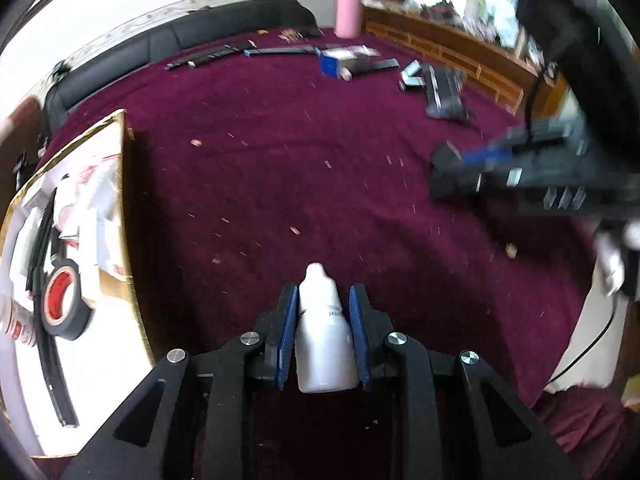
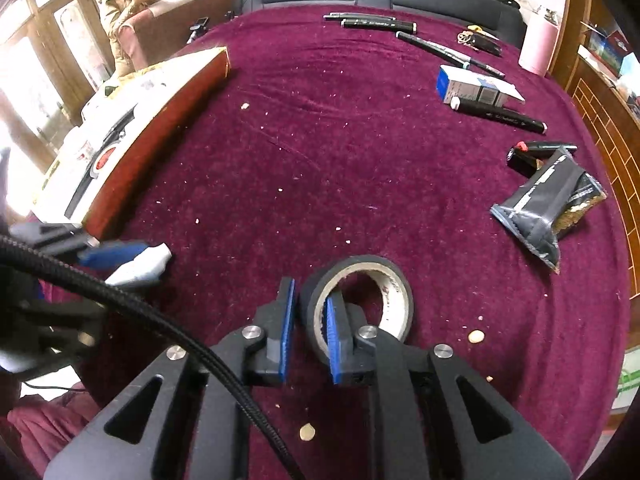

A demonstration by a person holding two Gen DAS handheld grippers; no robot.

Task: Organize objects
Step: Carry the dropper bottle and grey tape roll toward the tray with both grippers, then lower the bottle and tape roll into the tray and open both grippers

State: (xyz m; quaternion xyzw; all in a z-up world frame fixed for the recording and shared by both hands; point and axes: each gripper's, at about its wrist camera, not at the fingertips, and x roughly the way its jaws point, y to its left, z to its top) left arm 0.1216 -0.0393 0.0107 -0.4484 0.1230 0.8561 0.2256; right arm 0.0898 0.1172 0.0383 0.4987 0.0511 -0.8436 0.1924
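Observation:
My left gripper [image 1: 324, 292] is shut on a small white dropper bottle [image 1: 324, 340], nozzle pointing forward, above the maroon cloth. To its left stands an open gold-edged box [image 1: 124, 200] holding a black tape roll with a red core [image 1: 60, 300] and papers. In the right wrist view, my right gripper [image 2: 310, 292] straddles the wall of a black tape roll [image 2: 394, 292] lying on the cloth, one finger outside and one inside the ring. A thin gap shows at the outer pad, so the jaws stand barely open. The left gripper [image 2: 120, 258] with the bottle [image 2: 140, 268] is blurred at the left.
Black markers [image 2: 500, 114], a blue-and-white carton [image 2: 472, 88], a black pouch [image 2: 548, 208] and a pink bottle [image 2: 538, 48] lie toward the right and far side. The box's red side [image 2: 160, 128] runs along the left. A person [image 2: 124, 8] sits beyond the table.

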